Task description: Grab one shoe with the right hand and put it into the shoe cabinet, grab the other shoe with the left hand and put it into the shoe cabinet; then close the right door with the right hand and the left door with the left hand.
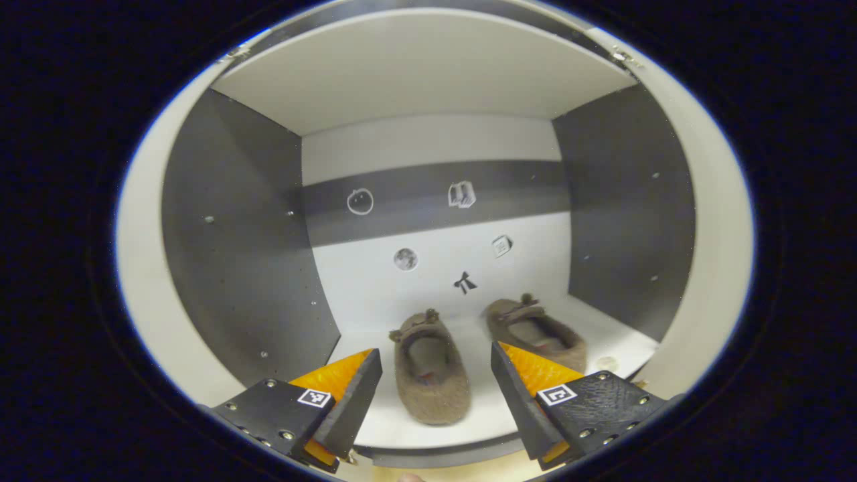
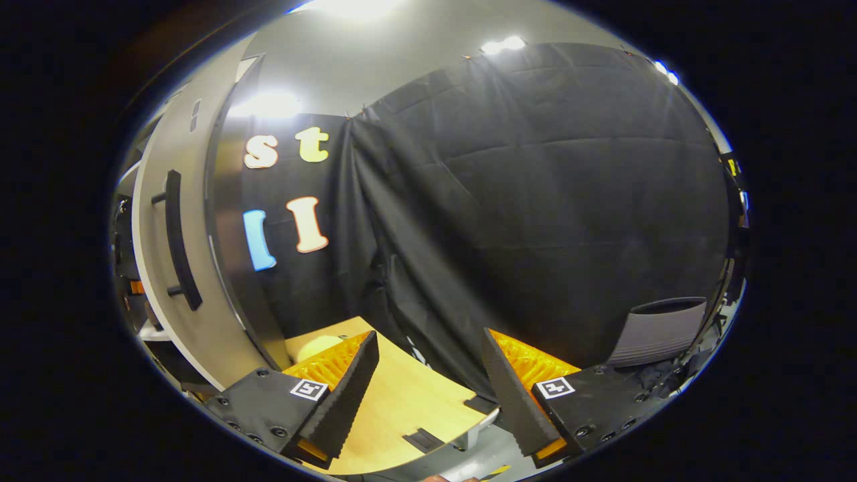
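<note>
Left gripper view: two shoes (image 1: 432,368) (image 1: 535,331) inside cabinet (image 1: 428,73).

White cabinet shelf (image 1: 622,341): 2 brown shoes, left shoe (image 1: 430,371) & right shoe (image 1: 535,331), side by side.

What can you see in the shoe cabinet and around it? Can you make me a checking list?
Surface: white cabinet shelf inside; wooden table outside.
Job's things: two fuzzy brown shoes side by side on the shelf, toes to the back, left shoe nearer, right shoe deeper in. Right door stands open, dark handle on it.
Clutter: small stickers on the cabinet's back wall; a pale round thing on the table, too hidden to name.
Grippers: left hand-held gripper open, fingers either side of the near shoe, not touching. Right hand-held gripper open, empty, over the table.
Cables: nothing seen.
Surroundings: black cloth wall, ceiling lights, grey chair back.
</note>
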### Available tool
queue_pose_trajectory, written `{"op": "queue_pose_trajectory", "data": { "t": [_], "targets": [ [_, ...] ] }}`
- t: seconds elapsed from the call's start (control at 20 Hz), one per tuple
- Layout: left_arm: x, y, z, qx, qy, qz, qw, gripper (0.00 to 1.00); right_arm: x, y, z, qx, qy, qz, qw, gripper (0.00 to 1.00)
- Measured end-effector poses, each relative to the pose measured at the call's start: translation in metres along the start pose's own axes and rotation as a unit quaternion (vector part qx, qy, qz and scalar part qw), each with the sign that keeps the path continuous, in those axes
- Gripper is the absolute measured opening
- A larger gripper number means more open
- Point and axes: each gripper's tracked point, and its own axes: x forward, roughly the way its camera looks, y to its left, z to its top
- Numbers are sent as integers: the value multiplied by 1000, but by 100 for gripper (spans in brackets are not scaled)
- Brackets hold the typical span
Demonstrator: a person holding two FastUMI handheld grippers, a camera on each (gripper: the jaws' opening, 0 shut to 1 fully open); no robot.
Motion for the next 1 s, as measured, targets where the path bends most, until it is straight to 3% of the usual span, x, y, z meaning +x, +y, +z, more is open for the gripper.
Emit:
{"op": "queue_pose_trajectory", "data": {
  "t": [0.15, 0.35, 0.5, 0.7, 0.9, 1.0],
  "targets": [
    [-57, -17, -12, -22, -22, 5, 1000, 100, 15, 30, 23, -16, -13, 60, 998, 97],
    [-121, -23, -33, -29, -37, 38, 998, 100, 29, 71, 59, -38, -41, 134, 989, 97],
    [-160, -28, -58, -48, -33, 46, 997, 100, 33, 108, 77, -42, -48, 193, 979, 93],
    [-214, -13, -99, -48, -6, 99, 994, 100, 27, 144, 97, -43, -58, 269, 960, 97],
    [-257, -4, -118, -56, 15, 149, 987, 100, 23, 161, 95, -61, -44, 315, 946, 97],
    [-272, -4, -120, -64, 14, 158, 985, 100, 23, 160, 96, -59, -38, 313, 947, 92]
  ]
}}
